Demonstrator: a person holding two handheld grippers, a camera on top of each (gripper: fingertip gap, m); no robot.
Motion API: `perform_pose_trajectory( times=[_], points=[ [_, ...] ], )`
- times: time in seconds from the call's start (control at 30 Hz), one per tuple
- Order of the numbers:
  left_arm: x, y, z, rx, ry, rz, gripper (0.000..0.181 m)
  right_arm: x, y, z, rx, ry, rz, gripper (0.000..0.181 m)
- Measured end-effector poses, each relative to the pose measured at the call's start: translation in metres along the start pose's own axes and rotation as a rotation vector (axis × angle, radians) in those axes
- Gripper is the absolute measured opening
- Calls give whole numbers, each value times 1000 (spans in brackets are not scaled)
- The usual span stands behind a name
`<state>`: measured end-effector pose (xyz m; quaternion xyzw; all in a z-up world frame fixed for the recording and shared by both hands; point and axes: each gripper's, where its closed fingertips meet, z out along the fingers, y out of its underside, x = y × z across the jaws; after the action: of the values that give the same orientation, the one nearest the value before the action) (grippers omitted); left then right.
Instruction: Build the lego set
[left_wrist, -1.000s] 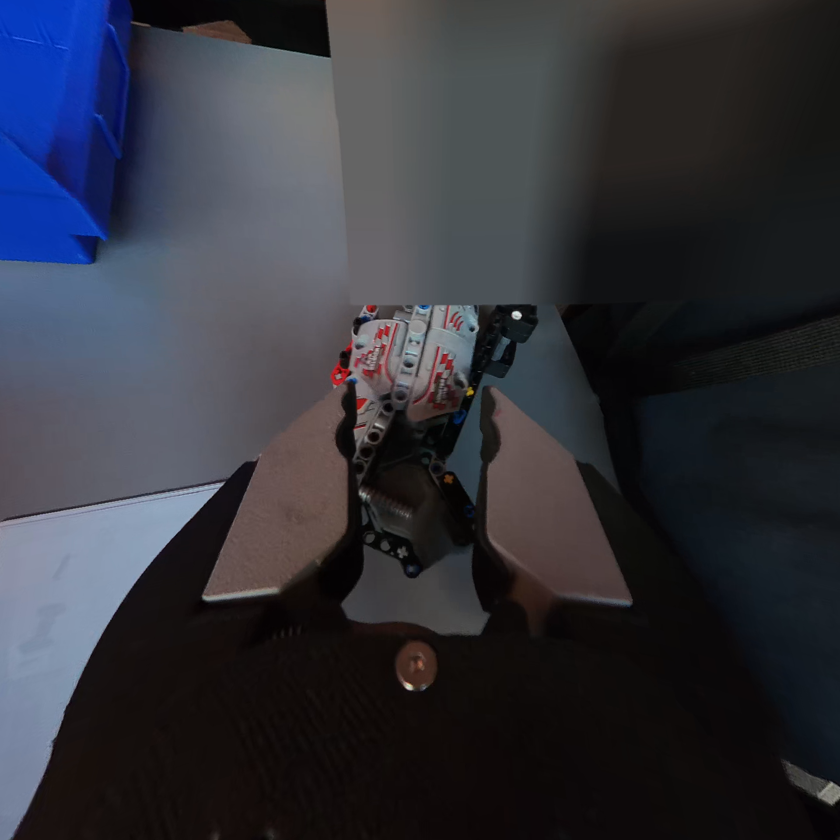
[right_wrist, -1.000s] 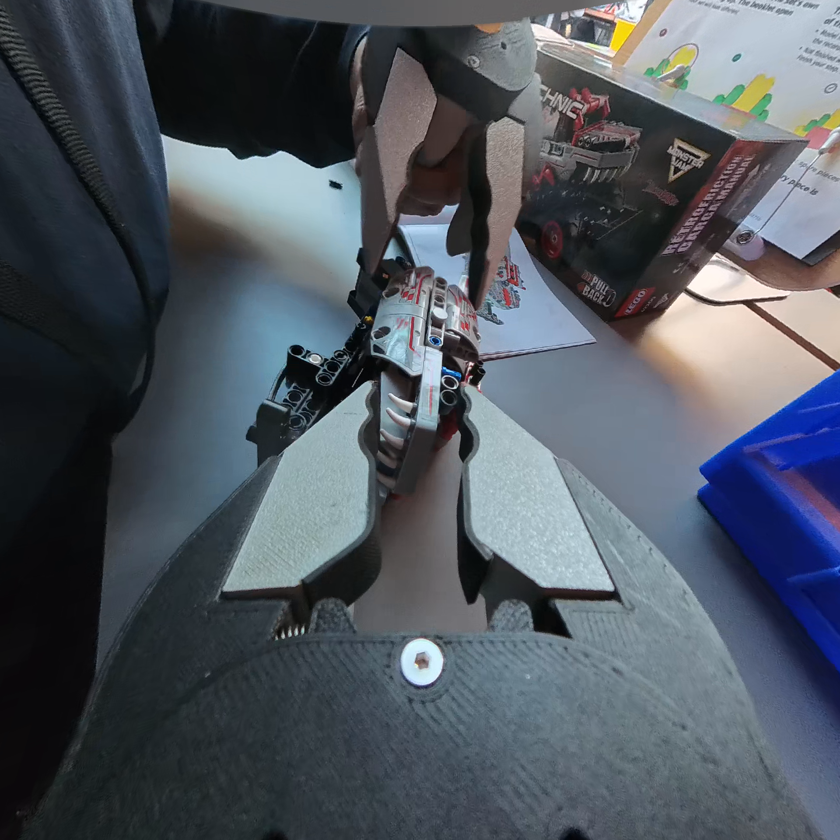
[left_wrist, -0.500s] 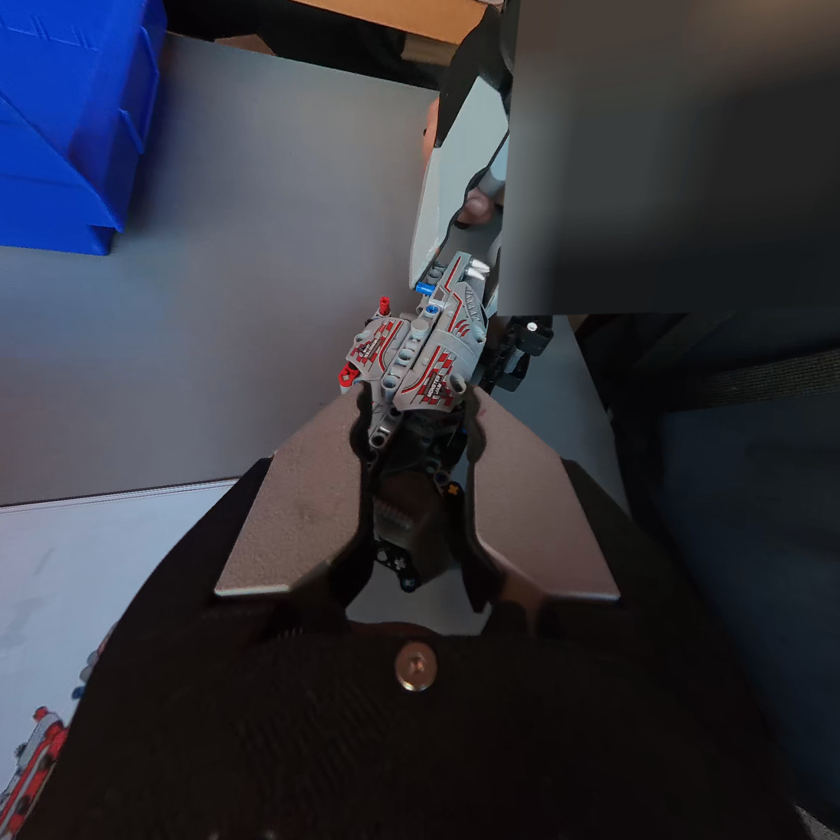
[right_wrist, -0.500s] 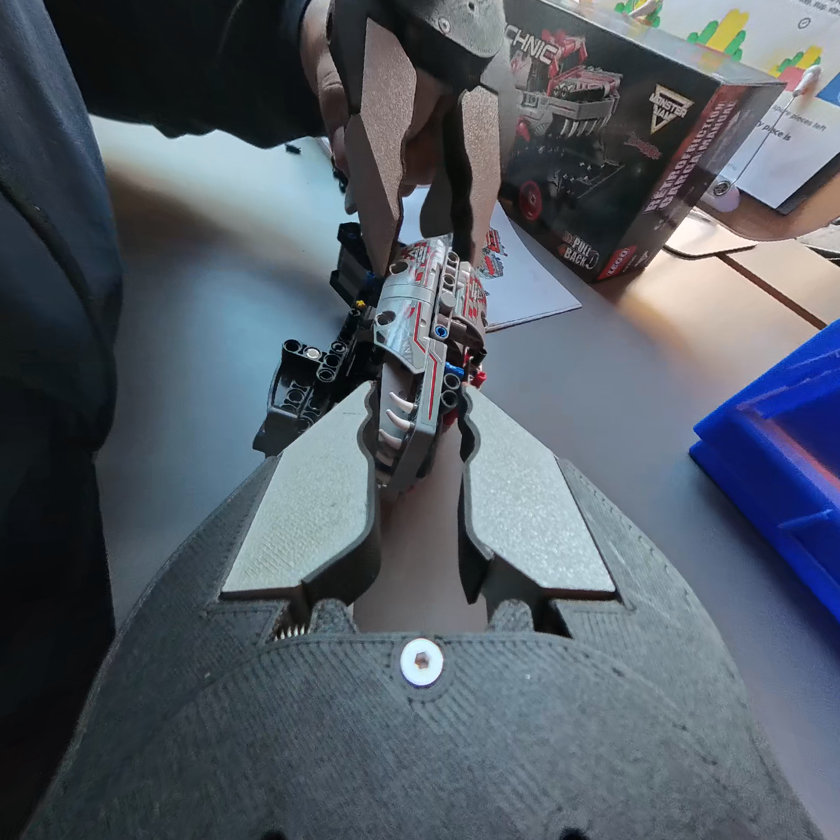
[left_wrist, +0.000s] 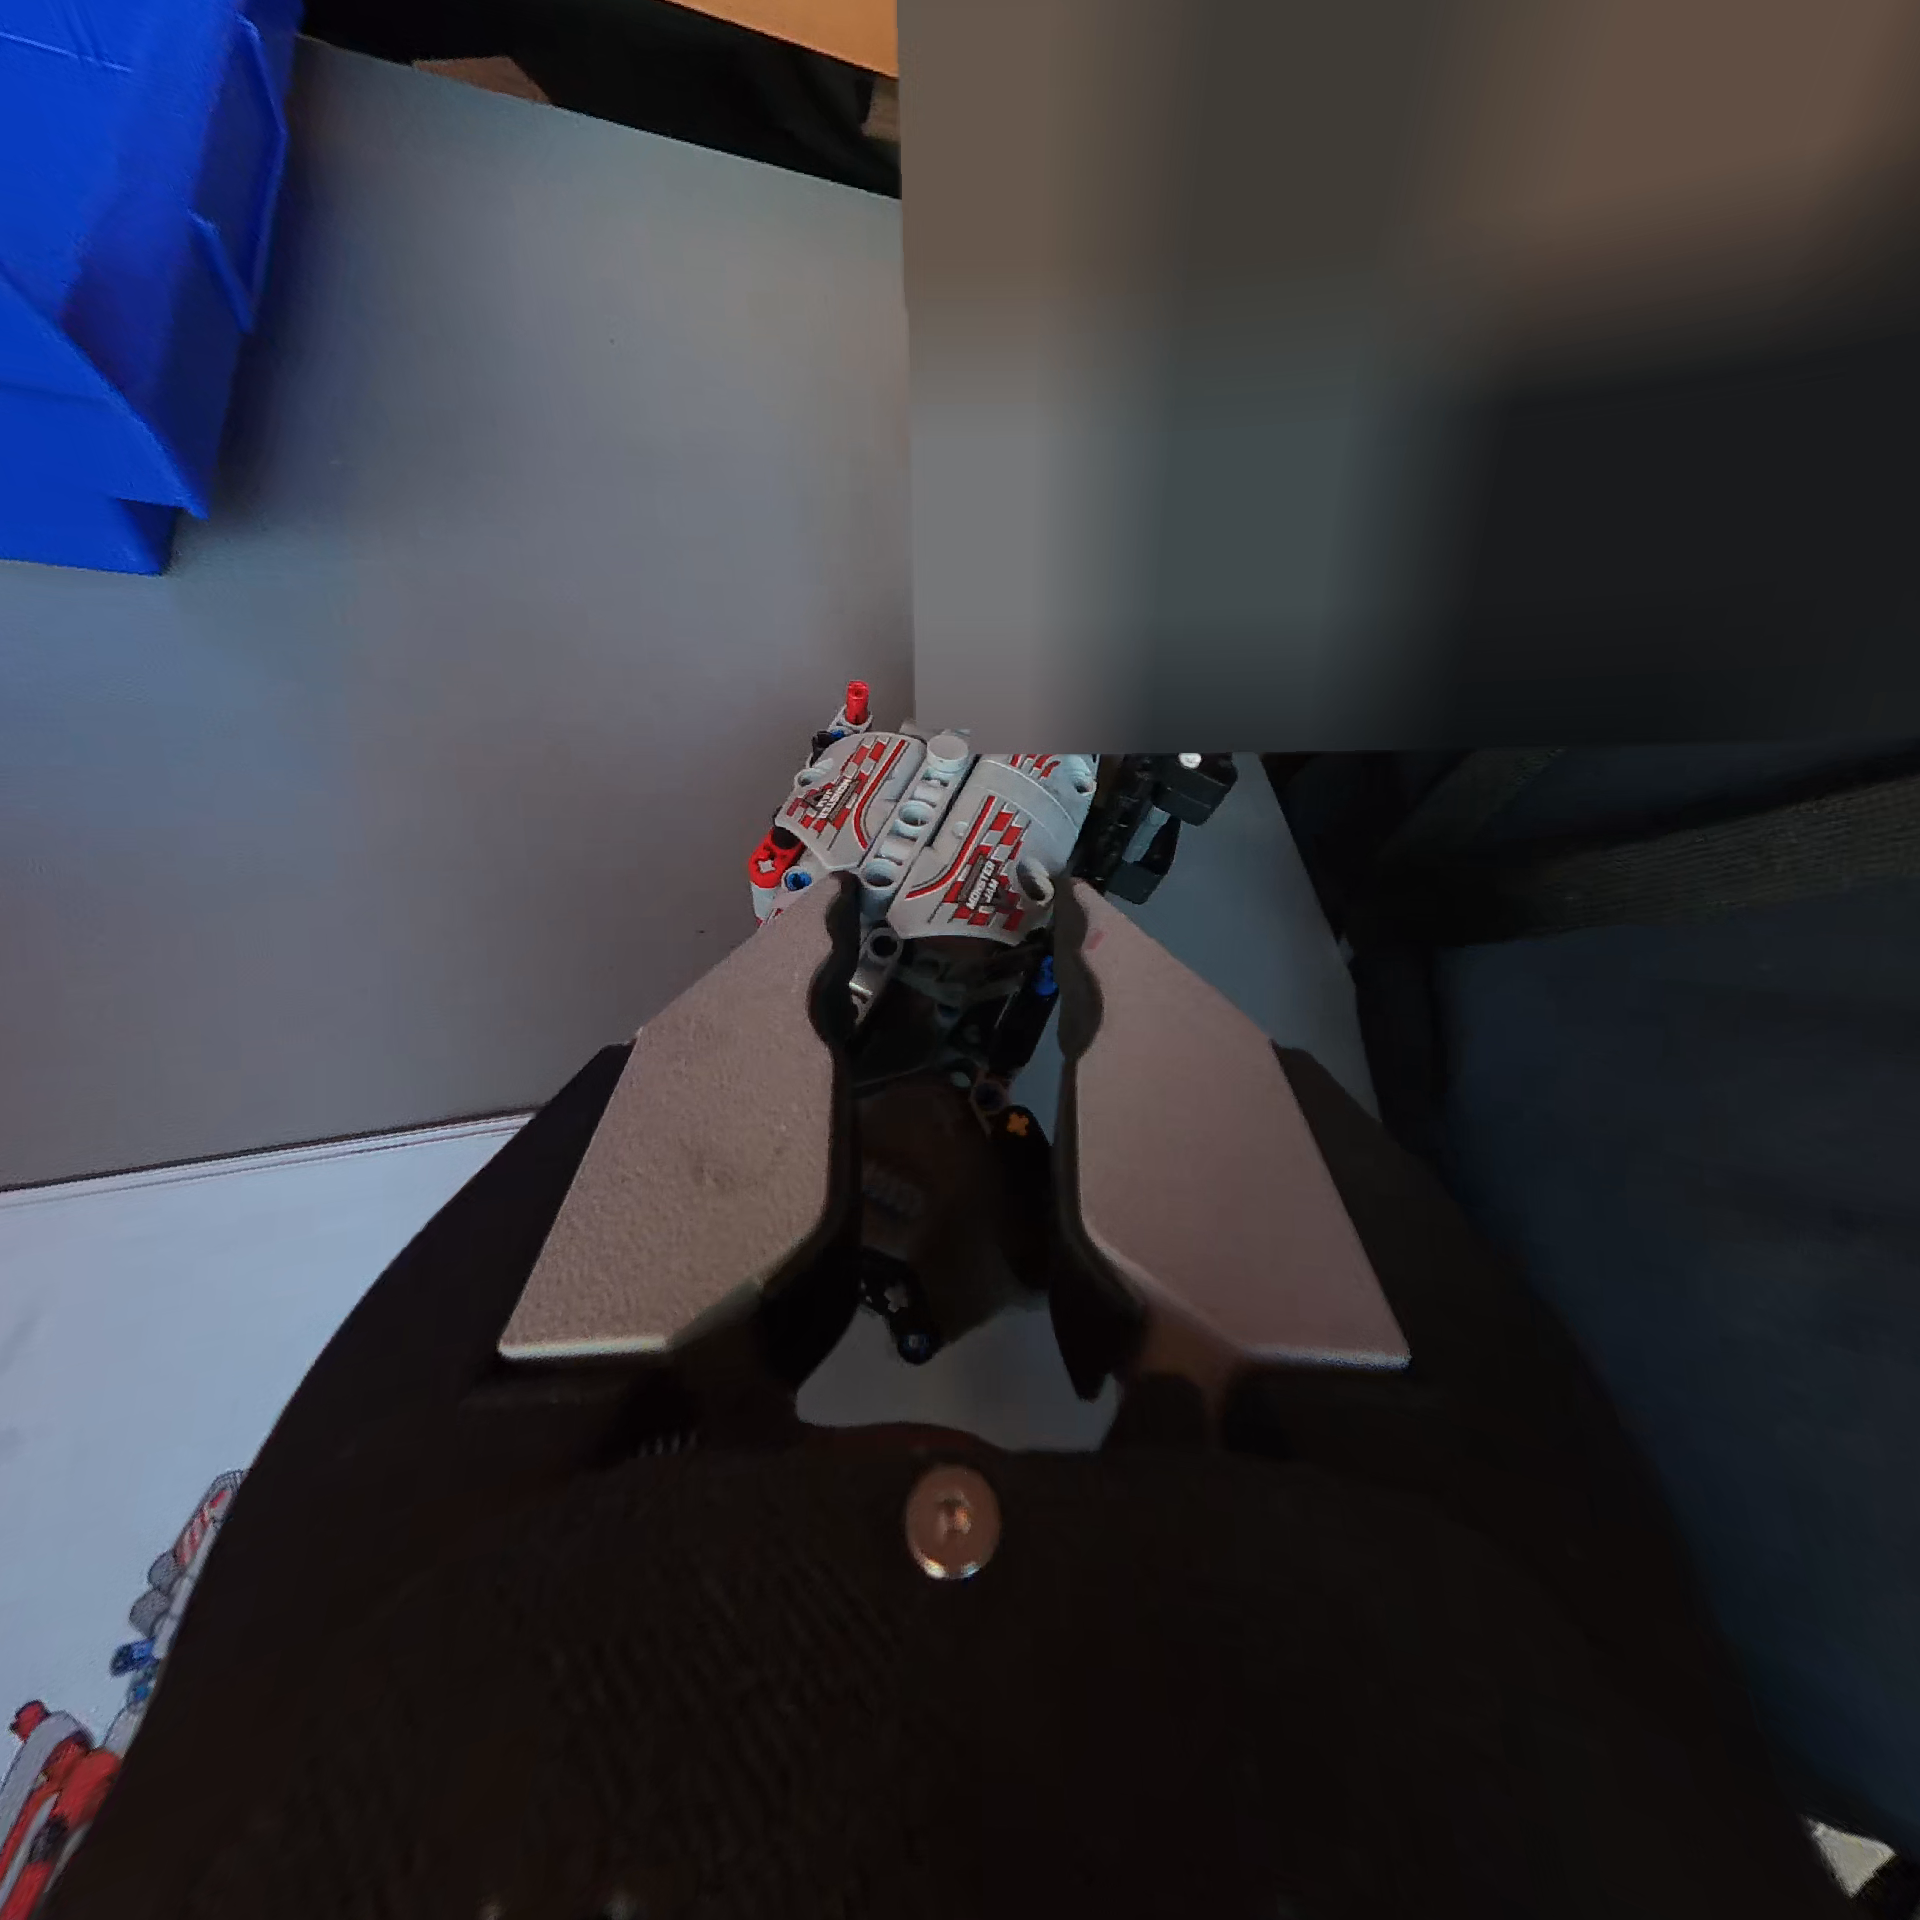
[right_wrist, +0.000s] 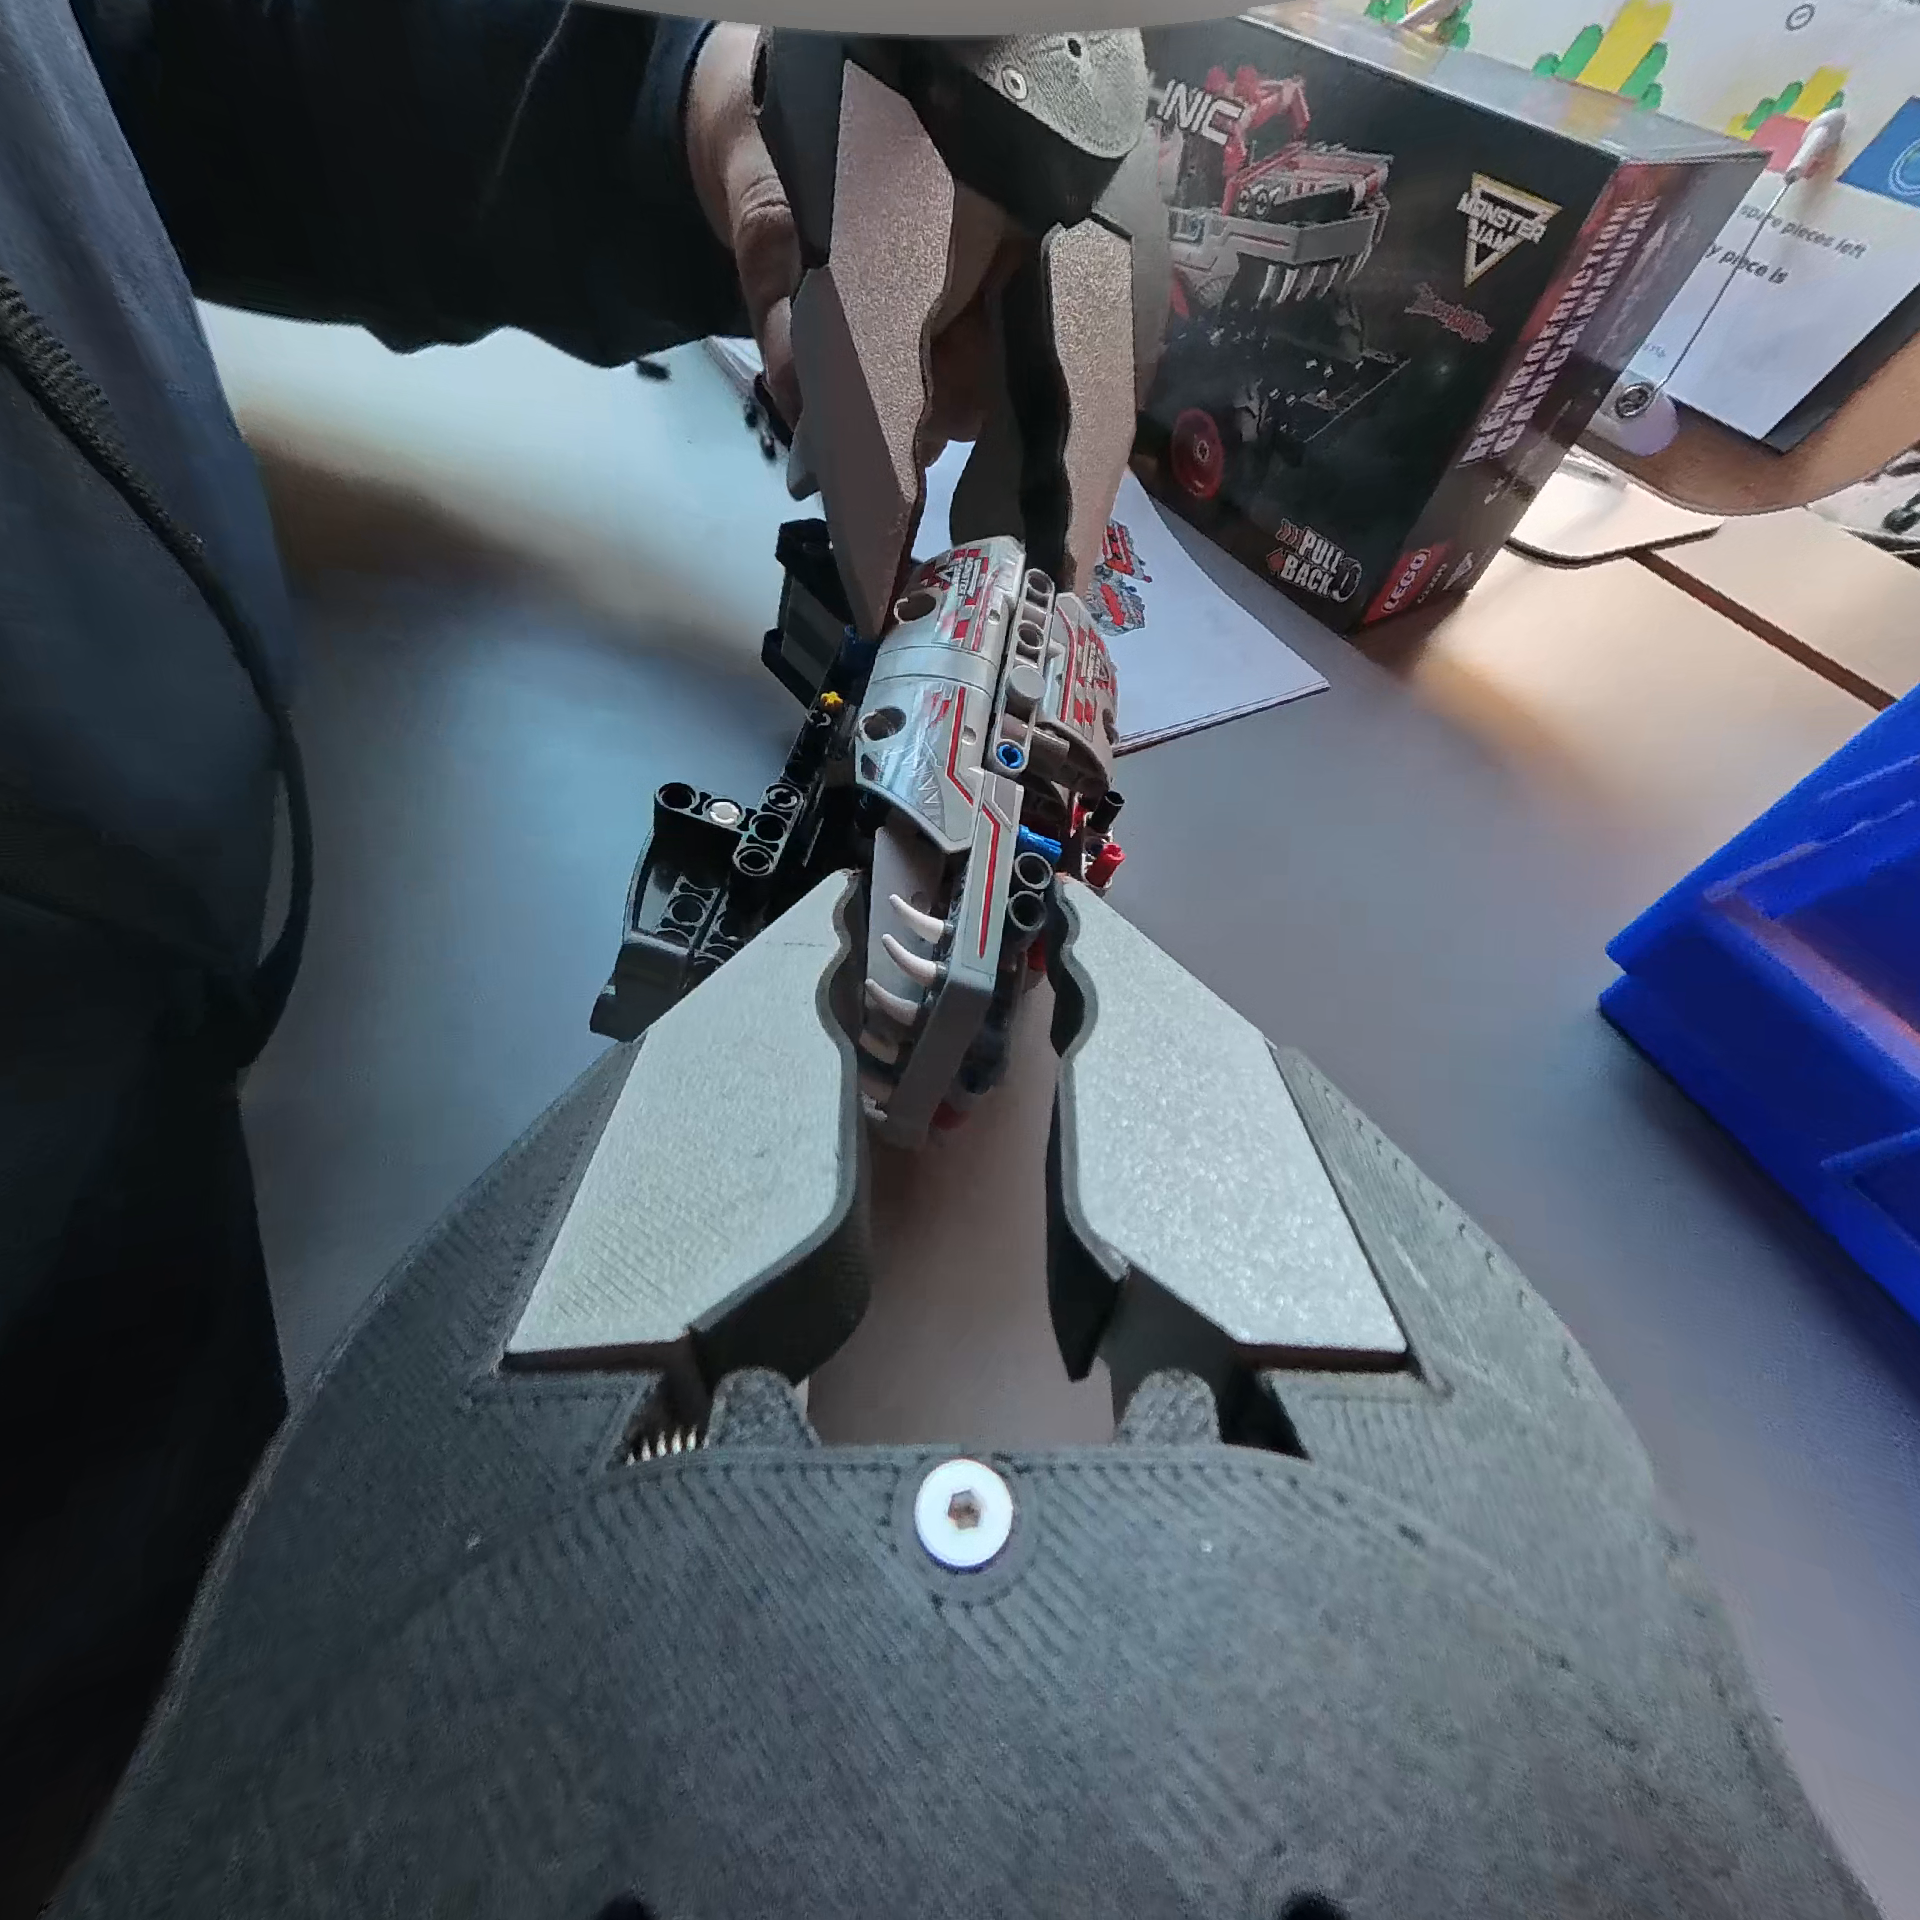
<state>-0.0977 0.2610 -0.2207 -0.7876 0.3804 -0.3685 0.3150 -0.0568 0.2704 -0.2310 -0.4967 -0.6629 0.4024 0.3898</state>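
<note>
A grey Lego model (left_wrist: 935, 831) with red decals is held just above the grey table (left_wrist: 468, 675) between both grippers. My left gripper (left_wrist: 951, 904) is shut on its rear, over the dark underside parts. My right gripper (right_wrist: 951, 904) is shut on the front end, on the grey jaw piece with white teeth (right_wrist: 925, 977). In the right wrist view the model (right_wrist: 935, 727) leans away from me, and the left gripper (right_wrist: 961, 582) comes down onto it from above. A black frame part (right_wrist: 707, 862) sticks out on the model's left side.
A blue bin (right_wrist: 1787, 987) stands at the right, also seen in the left wrist view (left_wrist: 104, 281). The dark set box (right_wrist: 1403, 343) stands behind the white instruction booklet (right_wrist: 1195, 644). A person's dark sleeve and body (right_wrist: 125, 623) fill the left. The gap from one gripper's tips to the other's is roughly 5 cm.
The left gripper's jaws have closed in from a wider gap onto the model's rear. The right gripper has kept its hold on the toothed front; the model has shifted only slightly.
</note>
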Motion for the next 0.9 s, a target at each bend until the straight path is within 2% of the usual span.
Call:
perform_pose_trajectory(
  times=[0.2,0.43,0.63,0.9],
  points=[
    [3,0,2,-19,93,-75,33,0,0,-1,10,4,-29,32],
    [4,0,5,-33,159,-75,31,-1,0,-6,21,8,-43,33],
    [-3,-2,-1,-31,150,-77,31,5,1,-7,22,-2,23,31],
    [-5,-2,0,-44,150,-80,31,9,2,-6,5,43,1,30]
  ],
)
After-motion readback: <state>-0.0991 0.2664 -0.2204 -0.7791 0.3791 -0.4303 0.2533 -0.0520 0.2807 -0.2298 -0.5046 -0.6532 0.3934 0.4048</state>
